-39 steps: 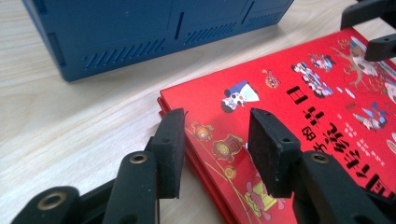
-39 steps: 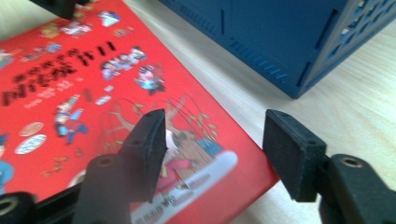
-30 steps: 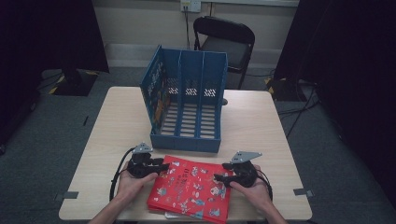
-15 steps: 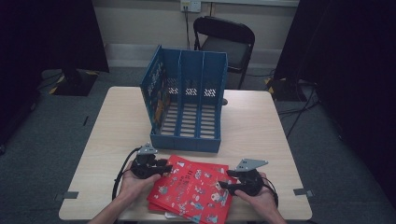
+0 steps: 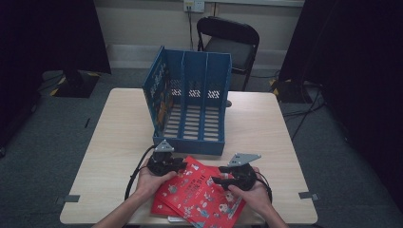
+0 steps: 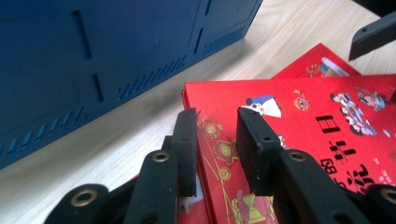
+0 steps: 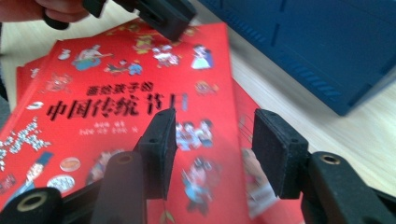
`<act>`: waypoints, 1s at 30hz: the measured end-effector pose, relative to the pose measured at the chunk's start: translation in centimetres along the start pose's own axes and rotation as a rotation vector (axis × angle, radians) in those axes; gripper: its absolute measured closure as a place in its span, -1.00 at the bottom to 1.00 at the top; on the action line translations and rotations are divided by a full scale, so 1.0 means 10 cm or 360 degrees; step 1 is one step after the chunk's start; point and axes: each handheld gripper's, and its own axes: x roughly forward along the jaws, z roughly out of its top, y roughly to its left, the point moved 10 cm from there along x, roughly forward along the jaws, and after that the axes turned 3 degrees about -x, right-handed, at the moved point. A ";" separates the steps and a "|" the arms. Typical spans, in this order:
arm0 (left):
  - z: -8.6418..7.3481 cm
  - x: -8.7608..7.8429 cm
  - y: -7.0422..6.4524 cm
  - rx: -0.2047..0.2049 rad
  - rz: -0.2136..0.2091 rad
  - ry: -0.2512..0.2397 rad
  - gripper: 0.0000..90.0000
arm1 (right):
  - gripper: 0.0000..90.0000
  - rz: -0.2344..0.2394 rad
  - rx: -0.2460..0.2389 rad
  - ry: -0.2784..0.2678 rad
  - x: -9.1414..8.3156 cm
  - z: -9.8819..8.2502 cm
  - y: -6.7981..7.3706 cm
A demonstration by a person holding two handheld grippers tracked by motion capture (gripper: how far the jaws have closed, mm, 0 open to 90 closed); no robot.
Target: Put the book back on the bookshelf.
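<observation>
Red picture book with cartoon figures and black characters, stacked askew on another, left gripper jaws closing astride its edge at 9 o'clock, right gripper part-open, closing astride its 3 o'clock edge, grip not yet visible.

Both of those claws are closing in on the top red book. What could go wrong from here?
1. The left gripper straddles the top red book's edge, and its jaws have just been closing; with a shallow bite, the book might slip.
2. The lower red book lies directly beneath, skewed; it may get dragged along.
3. The blue file rack stands close behind, so a lifted book could bump its front wall.
</observation>
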 end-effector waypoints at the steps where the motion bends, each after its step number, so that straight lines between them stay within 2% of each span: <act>1: 0.00 0.00 0.00 -0.0003 -0.0008 -0.0008 0.54 | 0.14 0.0011 -0.0003 0.0006 0.02 0.01 0.01; 3: -0.01 -0.02 0.00 0.0002 -0.0011 0.0012 0.53 | 0.14 0.0016 0.0004 0.0028 0.06 -0.01 0.02; 5: -0.03 -0.06 -0.01 -0.0021 -0.0019 0.0035 0.45 | 0.12 0.0027 0.0014 0.0050 0.09 -0.05 0.02; 9: -0.06 -0.20 -0.04 -0.0074 -0.0058 0.0030 0.32 | 0.11 0.0039 0.0027 0.0084 0.11 -0.11 0.02; 10: -0.08 -0.24 -0.03 -0.0083 -0.0046 0.0021 0.28 | 0.11 0.0043 0.0034 0.0084 0.11 -0.11 0.01; 12: -0.16 -0.34 -0.01 -0.0070 -0.0012 0.0048 0.14 | 0.12 0.0045 0.0036 0.0088 0.10 -0.11 0.01; 14: -0.24 -0.40 0.03 -0.0087 0.0042 0.0084 -0.06 | 0.11 0.0048 0.0037 0.0086 0.11 -0.11 0.01; 15: -0.28 -0.46 0.05 -0.0089 0.0051 0.0090 -0.08 | 0.11 0.0050 0.0039 0.0086 0.11 -0.11 0.01; 17: -0.36 -0.56 0.04 -0.0087 0.0023 0.0065 -0.09 | 0.12 0.0050 0.0041 0.0085 0.11 -0.12 0.01; 20: -0.49 -0.63 0.00 -0.0091 -0.0024 0.0141 -0.12 | 0.11 0.0054 0.0047 0.0083 0.11 -0.12 0.01; 21: -0.53 -0.66 -0.01 -0.0097 -0.0033 0.0147 -0.04 | 0.11 0.0056 0.0049 0.0084 0.11 -0.12 0.01; 22: -0.57 -0.68 -0.04 -0.0095 -0.0072 0.0158 0.10 | 0.11 0.0054 0.0048 0.0083 0.11 -0.12 0.01; 23: -0.61 -0.70 -0.06 -0.0083 -0.0082 0.0168 0.15 | 0.10 0.0050 0.0048 0.0081 0.11 -0.12 0.01; 26: -0.66 -0.74 -0.11 -0.0039 -0.0091 0.0171 0.16 | 0.09 0.0036 0.0045 0.0079 0.10 -0.12 0.01; 28: -0.70 -0.78 -0.16 -0.0006 -0.0104 0.0203 0.15 | 0.09 0.0044 0.0048 0.0079 0.11 -0.12 0.01; 30: -0.77 -0.81 -0.18 0.0019 -0.0091 0.0222 0.16 | 0.09 0.0038 0.0046 0.0079 0.10 -0.12 0.01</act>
